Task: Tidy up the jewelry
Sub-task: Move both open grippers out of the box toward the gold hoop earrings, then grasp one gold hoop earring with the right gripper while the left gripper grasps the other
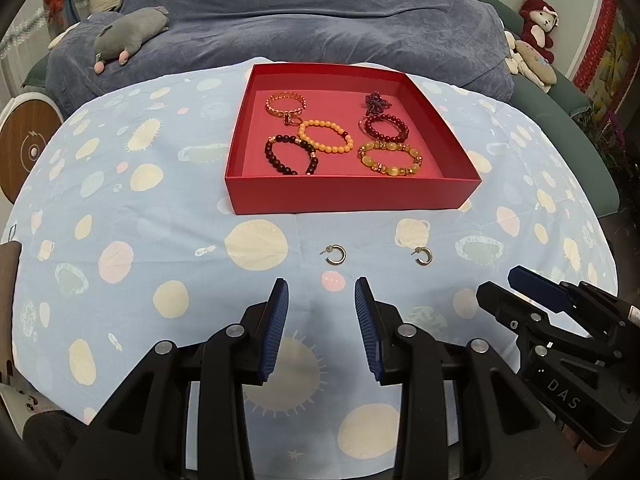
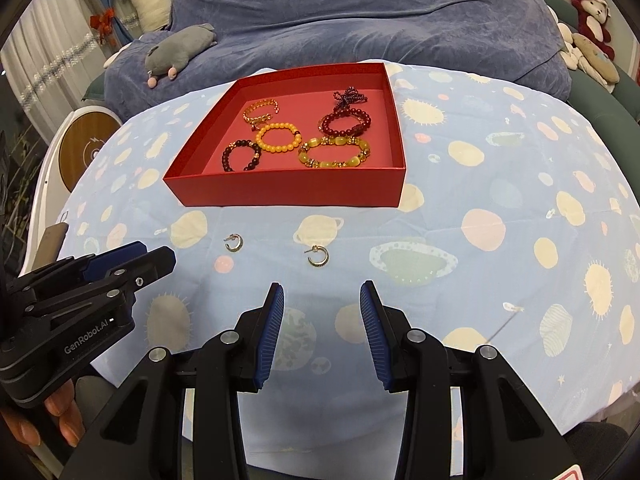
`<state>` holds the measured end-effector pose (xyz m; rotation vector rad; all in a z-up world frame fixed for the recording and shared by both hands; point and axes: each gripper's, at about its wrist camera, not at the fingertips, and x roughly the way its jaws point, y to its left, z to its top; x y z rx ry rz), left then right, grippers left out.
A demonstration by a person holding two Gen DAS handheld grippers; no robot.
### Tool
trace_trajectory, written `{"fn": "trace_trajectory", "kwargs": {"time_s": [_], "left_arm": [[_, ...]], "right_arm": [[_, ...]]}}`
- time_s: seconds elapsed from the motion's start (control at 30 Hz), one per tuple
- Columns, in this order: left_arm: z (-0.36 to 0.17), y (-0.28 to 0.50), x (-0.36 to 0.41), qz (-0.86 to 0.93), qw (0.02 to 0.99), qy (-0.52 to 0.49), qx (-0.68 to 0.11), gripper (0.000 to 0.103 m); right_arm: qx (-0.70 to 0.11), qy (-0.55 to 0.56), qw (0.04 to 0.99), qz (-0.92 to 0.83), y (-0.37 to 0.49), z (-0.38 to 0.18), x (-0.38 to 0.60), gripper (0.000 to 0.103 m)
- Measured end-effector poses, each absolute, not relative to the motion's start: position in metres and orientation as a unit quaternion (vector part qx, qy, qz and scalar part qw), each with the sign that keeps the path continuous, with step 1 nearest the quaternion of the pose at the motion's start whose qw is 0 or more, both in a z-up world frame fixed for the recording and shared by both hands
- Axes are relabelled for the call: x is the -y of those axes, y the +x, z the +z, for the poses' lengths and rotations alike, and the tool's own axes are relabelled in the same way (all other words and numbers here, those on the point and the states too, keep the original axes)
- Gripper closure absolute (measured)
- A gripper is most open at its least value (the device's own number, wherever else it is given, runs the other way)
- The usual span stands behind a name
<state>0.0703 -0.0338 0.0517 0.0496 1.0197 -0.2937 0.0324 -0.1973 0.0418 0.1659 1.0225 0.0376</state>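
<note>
A red open box (image 1: 352, 196) (image 2: 288, 192) sits on the blue patterned cloth and holds several bracelets, among them an orange bead bracelet (image 1: 326, 136) (image 2: 279, 139) and a yellow one (image 1: 390, 158) (image 2: 334, 154). Two small hoop earrings lie on the cloth in front of the box: the left earring (image 1: 336, 255) (image 2: 233, 242) and the right earring (image 1: 424, 256) (image 2: 318, 258). My left gripper (image 1: 322, 286) is open and empty, just short of the left earring. My right gripper (image 2: 322, 290) is open and empty, just short of the right earring.
The table's cloth (image 1: 160, 200) ends at a rounded front edge. A blue-covered sofa (image 1: 300, 12) with a grey plush toy (image 1: 128, 34) stands behind it. Red and beige plush toys (image 1: 536, 40) sit at the far right. A round wooden device (image 1: 24, 148) is at the left.
</note>
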Motion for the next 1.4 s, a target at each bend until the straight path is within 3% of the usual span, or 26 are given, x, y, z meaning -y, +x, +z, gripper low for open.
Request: {"fn": "trace_trajectory", "kwargs": {"time_s": [1.1,1.3,1.4], "left_arm": [[0.010,0.081,0.009,-0.108,0.850,0.015,-0.516,0.067],[0.009,0.083,0.007,-0.108,0.850,0.012,-0.516,0.067],[0.009,0.084,0.008,-0.110,0.850,0.011,-0.516,0.067]], "right_arm": [[-0.518,0.052,0.854,0.020,0.089,-0.009,0.179,0.064],[-0.517,0.043,0.855,0.020,0.092,-0.012,0.177,0.068],[-0.516,0.042,0.855,0.017,0.093,-0.012,0.178,0.077]]}}
